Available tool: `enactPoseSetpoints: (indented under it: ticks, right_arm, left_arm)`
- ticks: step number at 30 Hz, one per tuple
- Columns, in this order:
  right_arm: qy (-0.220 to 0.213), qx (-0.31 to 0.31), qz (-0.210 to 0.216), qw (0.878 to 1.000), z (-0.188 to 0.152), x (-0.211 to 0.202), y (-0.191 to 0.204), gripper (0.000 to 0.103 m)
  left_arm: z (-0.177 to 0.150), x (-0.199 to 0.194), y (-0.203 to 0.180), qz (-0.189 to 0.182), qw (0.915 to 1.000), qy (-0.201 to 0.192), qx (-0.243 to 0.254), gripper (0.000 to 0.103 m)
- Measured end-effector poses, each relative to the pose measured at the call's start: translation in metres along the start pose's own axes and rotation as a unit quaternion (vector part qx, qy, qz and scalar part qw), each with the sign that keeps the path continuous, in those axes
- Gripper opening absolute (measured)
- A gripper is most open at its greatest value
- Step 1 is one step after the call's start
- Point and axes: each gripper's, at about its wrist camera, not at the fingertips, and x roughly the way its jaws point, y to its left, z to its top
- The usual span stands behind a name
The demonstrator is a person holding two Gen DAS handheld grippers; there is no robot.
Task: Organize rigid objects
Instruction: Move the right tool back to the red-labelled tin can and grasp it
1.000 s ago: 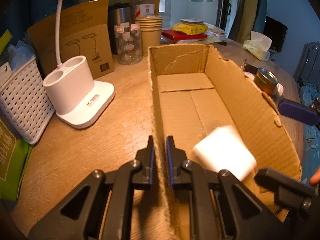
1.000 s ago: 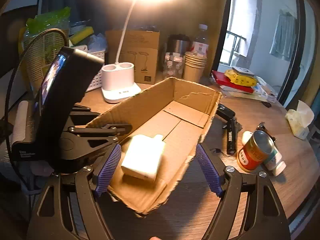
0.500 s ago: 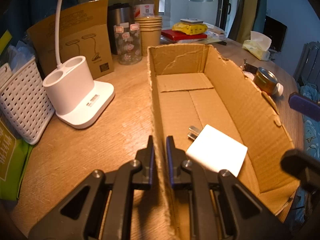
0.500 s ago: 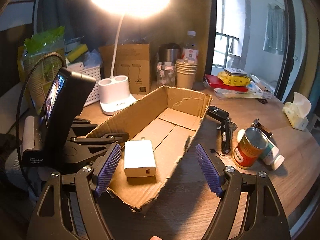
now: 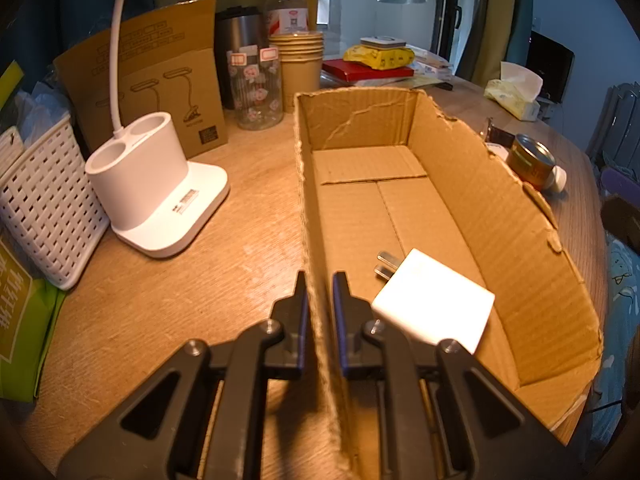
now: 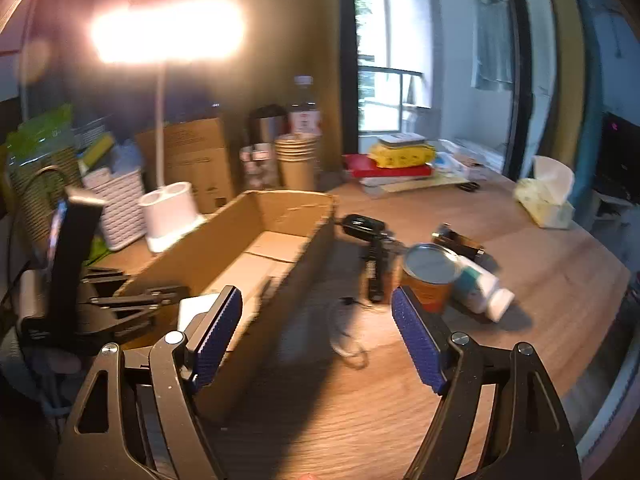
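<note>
Lying in cardboard box (image 5: 520, 216), white charger (image 5: 434, 304)

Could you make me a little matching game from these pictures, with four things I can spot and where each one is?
Things:
1. white charger
2. tin can
3. left gripper
4. right gripper

Places or states:
A. jaws clamped on the cardboard box wall
B. lying flat inside the box
C. jaws wide open, holding nothing
D. standing on the table outside the box

Pairs: 1-B, 2-D, 3-A, 4-C
</note>
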Motion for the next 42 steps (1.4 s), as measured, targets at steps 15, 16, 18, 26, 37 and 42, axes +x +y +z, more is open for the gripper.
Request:
enactPoseSetpoints:
  ticks: [15, 16, 18, 26, 37, 42]
  right_arm:
    - [0.005, 0.043, -0.088, 0.995, -0.010, 0.024, -0.052, 0.080]
    - [0.005, 0.044, -0.091, 0.995, -0.010, 0.026, -0.054, 0.080]
    - [0.009, 0.045, -0.095, 0.994, -0.010, 0.032, -0.058, 0.080]
    - [0.027, 0.039, -0.101, 0.994, -0.004, 0.058, -0.069, 0.080]
    - [0.053, 0.038, -0.099, 0.993, 0.008, 0.085, -0.075, 0.080]
    - [0.065, 0.037, -0.104, 0.992, 0.012, 0.097, -0.076, 0.080]
  left_arm:
    - [0.000, -0.001, -0.001, -0.001, 1.0000, 0.000, 0.001, 0.012]
    - [0.000, 0.000, -0.001, -0.001, 1.0000, 0.000, 0.001, 0.012]
    - [0.000, -0.001, -0.001, -0.001, 1.0000, 0.000, 0.001, 0.012]
    - [0.000, -0.001, -0.001, -0.001, 1.0000, 0.000, 0.001, 0.012]
    - [0.000, -0.001, -0.001, -0.001, 1.0000, -0.001, 0.002, 0.012]
    - [0.000, -0.001, -0.001, -0.001, 1.0000, 0.000, 0.002, 0.012]
